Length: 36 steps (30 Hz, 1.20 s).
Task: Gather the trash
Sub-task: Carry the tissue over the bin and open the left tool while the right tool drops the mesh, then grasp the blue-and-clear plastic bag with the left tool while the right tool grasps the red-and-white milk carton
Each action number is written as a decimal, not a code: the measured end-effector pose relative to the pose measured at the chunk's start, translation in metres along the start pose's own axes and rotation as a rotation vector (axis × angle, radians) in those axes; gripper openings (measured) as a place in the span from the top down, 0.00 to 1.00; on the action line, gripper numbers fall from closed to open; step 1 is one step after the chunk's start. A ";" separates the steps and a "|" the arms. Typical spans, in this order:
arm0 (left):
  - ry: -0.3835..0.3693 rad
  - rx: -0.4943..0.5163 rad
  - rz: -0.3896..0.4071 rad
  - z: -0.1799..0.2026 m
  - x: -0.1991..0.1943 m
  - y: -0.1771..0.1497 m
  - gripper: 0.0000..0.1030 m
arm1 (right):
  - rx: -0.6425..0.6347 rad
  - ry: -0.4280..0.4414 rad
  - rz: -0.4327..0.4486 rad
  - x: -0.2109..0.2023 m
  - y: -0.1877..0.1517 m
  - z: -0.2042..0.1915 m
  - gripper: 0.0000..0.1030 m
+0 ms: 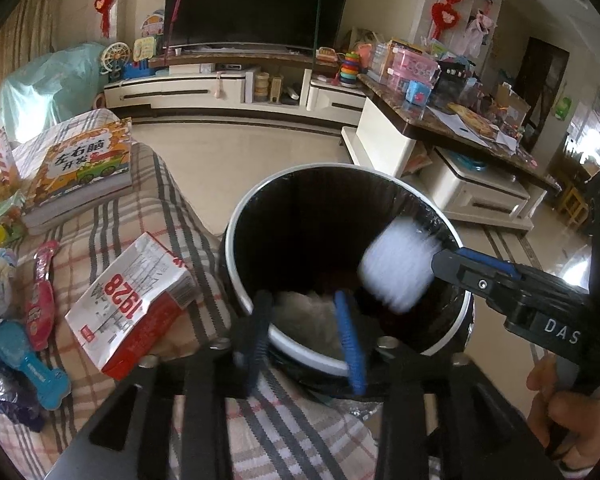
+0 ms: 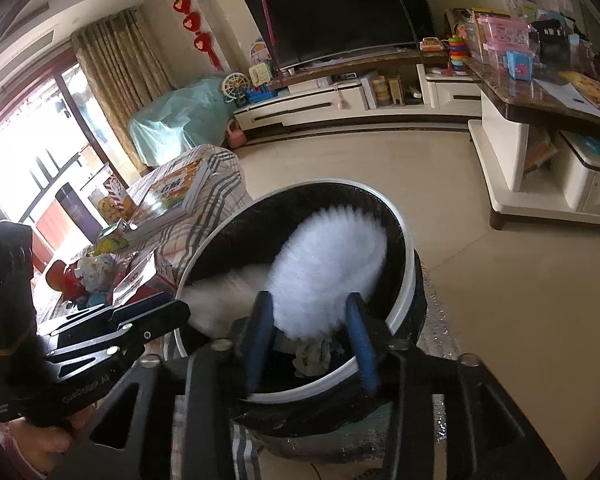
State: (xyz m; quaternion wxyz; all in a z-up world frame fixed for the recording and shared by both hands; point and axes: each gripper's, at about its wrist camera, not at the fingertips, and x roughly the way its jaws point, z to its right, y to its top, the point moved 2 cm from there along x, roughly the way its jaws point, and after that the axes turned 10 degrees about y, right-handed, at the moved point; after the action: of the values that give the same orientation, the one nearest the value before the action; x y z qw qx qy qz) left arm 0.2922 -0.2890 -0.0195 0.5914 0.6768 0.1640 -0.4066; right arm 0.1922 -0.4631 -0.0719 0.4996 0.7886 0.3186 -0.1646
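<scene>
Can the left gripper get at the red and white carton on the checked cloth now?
Probably yes. The carton lies uncovered beside the bin, and the left gripper has open, empty jaws close by.

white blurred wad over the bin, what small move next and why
Probably swing the left gripper back to the red-and-white crumpled carton on the plaid cloth. The white wad, motion-blurred, hangs above the black-lined round bin, and both grippers stand open, the left one empty.

Left gripper (image 1: 306, 334): black frame, blue finger pads; right gripper (image 2: 312, 338) alike, silver screws.
</scene>
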 end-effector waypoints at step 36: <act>0.141 -0.337 0.008 -0.139 -0.115 -0.120 0.45 | -0.147 0.158 -0.062 0.035 -0.048 -0.128 0.18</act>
State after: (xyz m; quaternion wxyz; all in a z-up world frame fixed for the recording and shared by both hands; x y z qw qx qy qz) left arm 0.1869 -0.1003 -0.0181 0.6852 0.5955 0.2682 -0.3224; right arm 0.1787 -0.3225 -0.0670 0.5240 0.7502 0.3922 -0.0935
